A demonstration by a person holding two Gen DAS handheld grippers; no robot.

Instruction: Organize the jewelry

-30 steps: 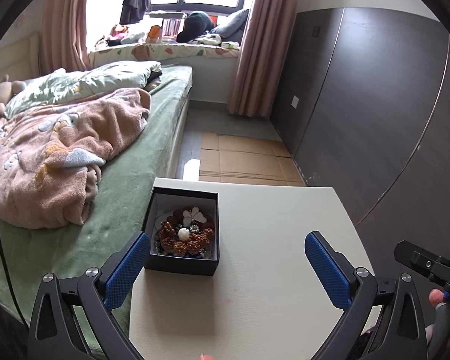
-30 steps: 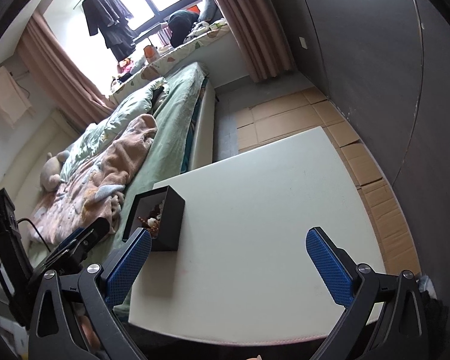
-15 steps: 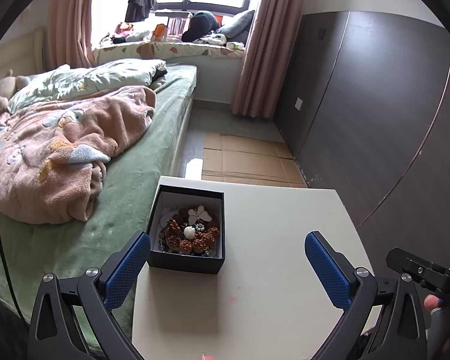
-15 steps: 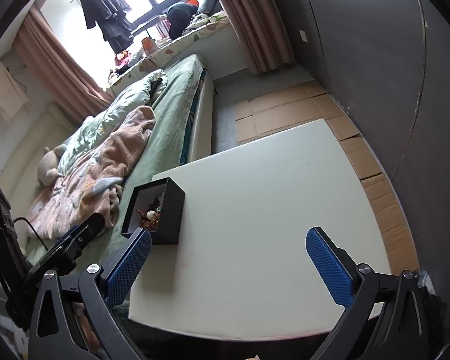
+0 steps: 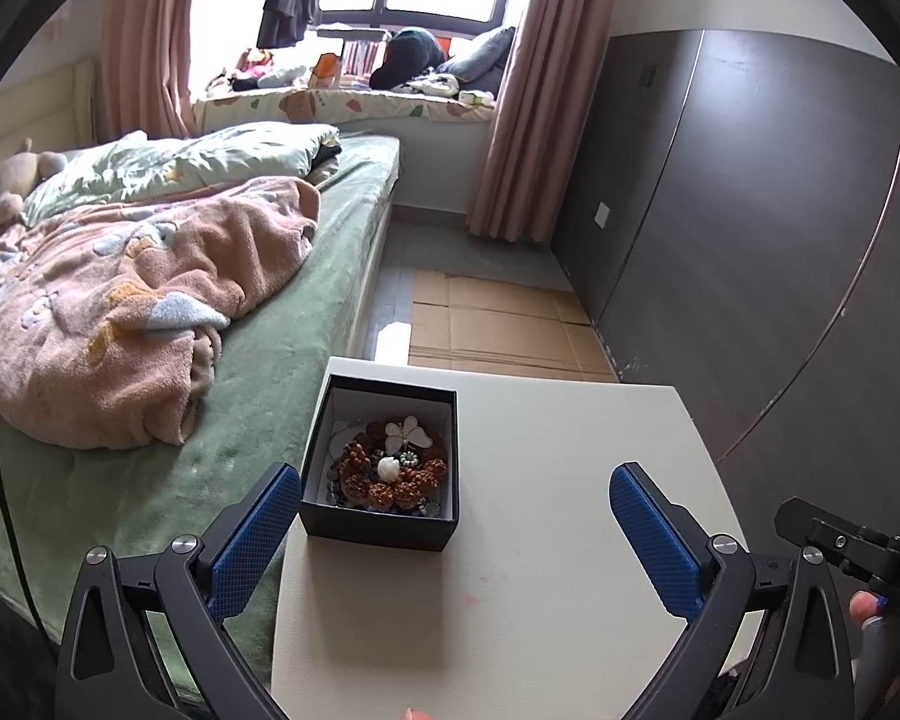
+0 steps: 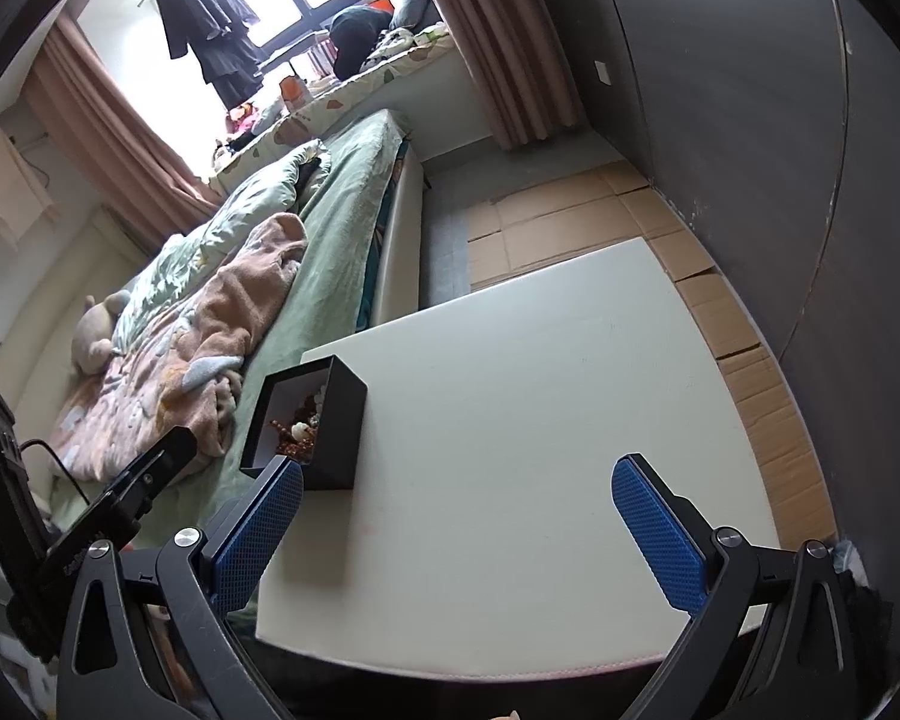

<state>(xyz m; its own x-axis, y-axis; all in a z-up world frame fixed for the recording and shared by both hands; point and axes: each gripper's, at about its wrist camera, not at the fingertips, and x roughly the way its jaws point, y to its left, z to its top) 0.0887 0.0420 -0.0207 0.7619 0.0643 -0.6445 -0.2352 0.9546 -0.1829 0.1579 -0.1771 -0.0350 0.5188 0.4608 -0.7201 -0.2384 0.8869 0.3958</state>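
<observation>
A black square box [image 5: 384,525] stands open near the left far corner of the white table [image 5: 570,480]. Inside it lies a heap of jewelry [image 5: 393,468]: brown beaded strands, a white butterfly piece and a white bead. My left gripper [image 5: 456,519] hovers above the table's near part, open, its blue pads [image 5: 258,534] empty, the box just ahead of the left pad. In the right wrist view the box [image 6: 330,426] sits at the table's left edge. My right gripper [image 6: 456,516] is open and empty over the table's [image 6: 540,420] near half.
A bed [image 5: 270,372] with green sheet and a pink blanket [image 5: 138,300] runs along the table's left side. Cardboard sheets [image 5: 498,330] cover the floor beyond the table. A dark wall panel [image 5: 750,240] stands on the right. A hand [image 5: 864,606] holds the other gripper's handle at lower right.
The left wrist view has shifted left and slightly closer, so the box now sits nearer the middle between the pads. The right view has drifted a little. Both grippers stay open.
</observation>
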